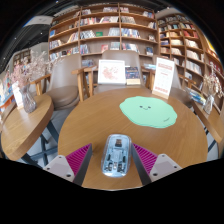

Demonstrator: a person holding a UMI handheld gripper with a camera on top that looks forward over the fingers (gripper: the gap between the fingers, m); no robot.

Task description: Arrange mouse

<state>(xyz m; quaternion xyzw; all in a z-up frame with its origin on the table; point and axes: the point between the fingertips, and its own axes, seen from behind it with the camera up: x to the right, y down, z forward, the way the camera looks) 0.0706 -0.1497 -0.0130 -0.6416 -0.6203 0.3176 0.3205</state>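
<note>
A translucent grey mouse [116, 155] lies lengthwise on the round wooden table [75, 125], near its front edge. It sits between the fingers of my gripper [113, 160]. The fingers are spread apart, with the pink pads [78, 157] on either side of the mouse and a gap showing on the left side. A green oval mouse mat [148, 111] lies on the table beyond the mouse, a little to the right.
A second round wooden table [22, 125] stands to the left. Chairs [66, 78] stand behind the table. Display boards [111, 71] and a white sign [164, 77] stand at the far edge. Bookshelves [105, 25] fill the back wall.
</note>
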